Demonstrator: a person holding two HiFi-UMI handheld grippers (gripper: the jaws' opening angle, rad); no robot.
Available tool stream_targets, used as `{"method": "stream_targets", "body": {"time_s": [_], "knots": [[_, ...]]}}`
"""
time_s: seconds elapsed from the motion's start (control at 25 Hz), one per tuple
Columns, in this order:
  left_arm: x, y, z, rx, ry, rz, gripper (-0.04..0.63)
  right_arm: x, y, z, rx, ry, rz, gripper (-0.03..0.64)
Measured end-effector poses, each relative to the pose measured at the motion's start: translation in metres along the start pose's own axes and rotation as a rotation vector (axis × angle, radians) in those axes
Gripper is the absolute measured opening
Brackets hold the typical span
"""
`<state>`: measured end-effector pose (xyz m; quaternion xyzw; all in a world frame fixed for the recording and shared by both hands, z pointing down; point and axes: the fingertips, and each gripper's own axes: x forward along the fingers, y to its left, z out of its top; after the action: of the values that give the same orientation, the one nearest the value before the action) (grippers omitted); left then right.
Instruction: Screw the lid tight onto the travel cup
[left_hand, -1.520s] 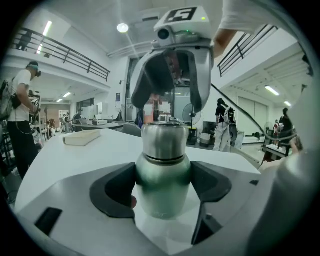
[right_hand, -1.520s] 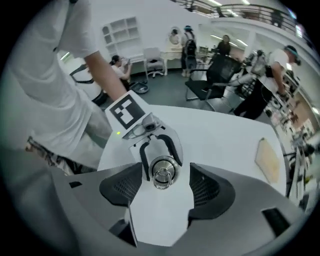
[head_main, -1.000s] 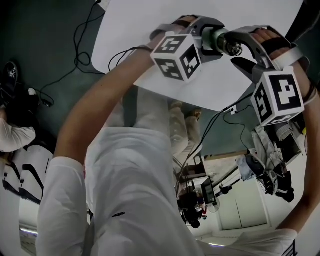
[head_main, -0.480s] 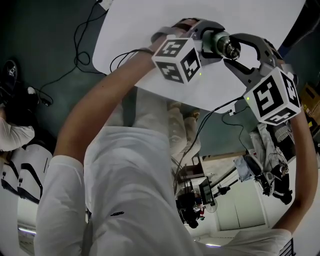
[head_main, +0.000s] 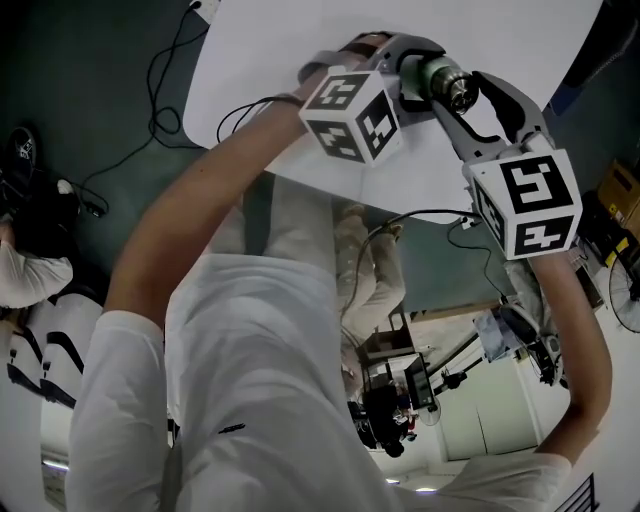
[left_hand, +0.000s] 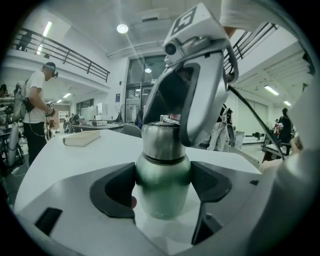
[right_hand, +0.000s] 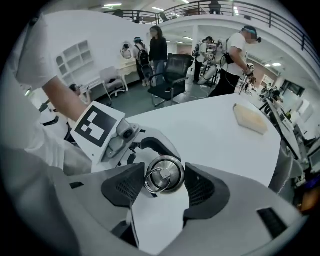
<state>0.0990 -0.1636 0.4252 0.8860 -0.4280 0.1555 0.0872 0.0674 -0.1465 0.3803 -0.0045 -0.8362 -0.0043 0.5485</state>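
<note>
Left jaws clamp cup (left_hand: 162, 187); right jaws, just closing, pinch lid (right_hand: 172, 167).

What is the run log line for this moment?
left claw: clamps travel cup | right claw: jaws have just been closing, lid between them, gripped | lid: sits on travel cup

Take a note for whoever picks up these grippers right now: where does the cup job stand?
Left gripper: jaws clamped on the green travel cup.
Right gripper: comes at the cup from the top; its jaws have just been closing and grip the steel lid.
Done: lid sits on the cup.
Left: twist it tight. How far it is threaded cannot be told.
</note>
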Motion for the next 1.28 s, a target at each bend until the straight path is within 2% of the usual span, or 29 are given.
{"method": "stream_targets", "body": {"time_s": [0.08,0.16,0.44,0.6,0.72,0.8,0.88,1.0,1.12,1.28], "knots": [[0.0,-0.001,0.0,-0.002,-0.002,-0.002,0.345,-0.003,0.004,-0.002,-0.059,0.026,0.035,0.261],[-0.001,-0.001,0.001,0.001,-0.005,-0.008,0.345,-0.009,0.007,-0.002,-0.166,0.051,0.068,0.284],[0.002,-0.001,-0.001,-0.002,-0.006,-0.012,0.345,-0.021,0.007,-0.004,-0.78,0.162,0.217,0.284],[0.002,-0.001,-0.001,0.003,-0.004,-0.025,0.345,-0.016,0.007,-0.007,-1.071,0.205,0.261,0.284],[0.001,-0.001,0.001,0.005,-0.003,-0.029,0.345,-0.011,0.013,-0.014,-1.214,0.231,0.324,0.284],[0.002,-0.003,0.002,0.007,-0.004,-0.035,0.345,-0.008,0.015,-0.018,-1.258,0.246,0.346,0.281],[0.002,-0.002,0.001,0.01,-0.009,-0.038,0.345,-0.003,0.015,-0.018,-1.285,0.239,0.344,0.23],[0.001,-0.001,0.0,0.015,-0.011,-0.037,0.345,-0.002,0.016,-0.015,-1.261,0.207,0.324,0.227],[-0.001,-0.001,0.002,0.017,-0.006,-0.034,0.345,-0.002,0.017,-0.012,-1.126,0.164,0.292,0.226],[0.0,-0.002,0.002,0.009,-0.006,-0.03,0.345,-0.002,0.013,-0.006,-0.859,0.103,0.237,0.225]]}}
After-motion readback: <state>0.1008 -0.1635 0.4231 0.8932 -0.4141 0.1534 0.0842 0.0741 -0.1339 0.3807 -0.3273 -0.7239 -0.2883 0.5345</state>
